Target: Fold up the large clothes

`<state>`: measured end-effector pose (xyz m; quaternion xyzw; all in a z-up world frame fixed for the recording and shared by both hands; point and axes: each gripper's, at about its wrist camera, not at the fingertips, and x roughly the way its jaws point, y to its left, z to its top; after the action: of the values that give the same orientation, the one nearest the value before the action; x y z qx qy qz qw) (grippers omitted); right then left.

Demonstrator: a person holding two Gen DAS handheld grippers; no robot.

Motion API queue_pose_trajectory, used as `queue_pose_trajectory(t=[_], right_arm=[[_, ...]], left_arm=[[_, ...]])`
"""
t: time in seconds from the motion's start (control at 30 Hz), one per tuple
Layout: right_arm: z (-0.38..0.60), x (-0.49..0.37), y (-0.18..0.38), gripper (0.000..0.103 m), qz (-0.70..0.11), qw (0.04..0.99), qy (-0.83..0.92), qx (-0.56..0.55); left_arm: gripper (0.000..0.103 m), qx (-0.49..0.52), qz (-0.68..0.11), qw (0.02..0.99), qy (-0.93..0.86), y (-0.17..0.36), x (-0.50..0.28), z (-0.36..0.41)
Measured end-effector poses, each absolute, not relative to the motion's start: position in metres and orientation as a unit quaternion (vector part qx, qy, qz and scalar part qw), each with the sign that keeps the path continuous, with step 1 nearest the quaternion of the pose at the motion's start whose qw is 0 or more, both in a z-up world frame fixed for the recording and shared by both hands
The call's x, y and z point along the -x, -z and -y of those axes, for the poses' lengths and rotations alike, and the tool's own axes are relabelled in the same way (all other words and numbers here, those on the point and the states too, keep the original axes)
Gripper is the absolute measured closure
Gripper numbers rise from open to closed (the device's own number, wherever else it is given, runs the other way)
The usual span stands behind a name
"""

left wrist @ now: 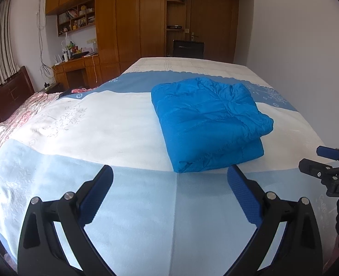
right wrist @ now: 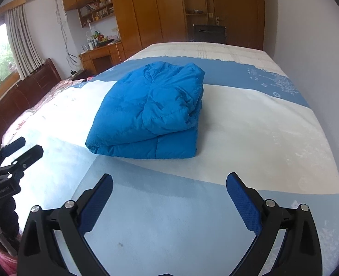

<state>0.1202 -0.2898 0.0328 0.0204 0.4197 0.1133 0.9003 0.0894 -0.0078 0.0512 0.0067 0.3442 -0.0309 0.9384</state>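
Observation:
A bright blue padded jacket (left wrist: 206, 119) lies folded into a thick rectangular bundle on the bed; it also shows in the right wrist view (right wrist: 151, 112). My left gripper (left wrist: 170, 172) is open and empty, hovering over the bed just short of the bundle's near edge. My right gripper (right wrist: 169, 181) is open and empty, a little back from the bundle's near edge. The right gripper also shows at the right edge of the left wrist view (left wrist: 328, 161), and the left gripper at the left edge of the right wrist view (right wrist: 22, 149).
The bed (left wrist: 100, 124) has a blue and white patterned cover. A dark wooden headboard (left wrist: 6, 96) stands at the left. A wooden wardrobe (left wrist: 132, 18), desk (left wrist: 77, 66) and door (left wrist: 213, 23) stand beyond the bed. A white wall (left wrist: 296, 34) runs along the right.

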Motion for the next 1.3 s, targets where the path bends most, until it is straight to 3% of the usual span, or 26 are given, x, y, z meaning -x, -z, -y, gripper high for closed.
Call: queue_pose_trajectory(t=[1.3], right_arm=[[0.281,-0.102,-0.041,0.004,-0.404,0.906,-0.13,-0.011]], left_arm=[[0.005,-0.019,-0.342,0.939,0.033,-0.054,-0.068,0.004]])
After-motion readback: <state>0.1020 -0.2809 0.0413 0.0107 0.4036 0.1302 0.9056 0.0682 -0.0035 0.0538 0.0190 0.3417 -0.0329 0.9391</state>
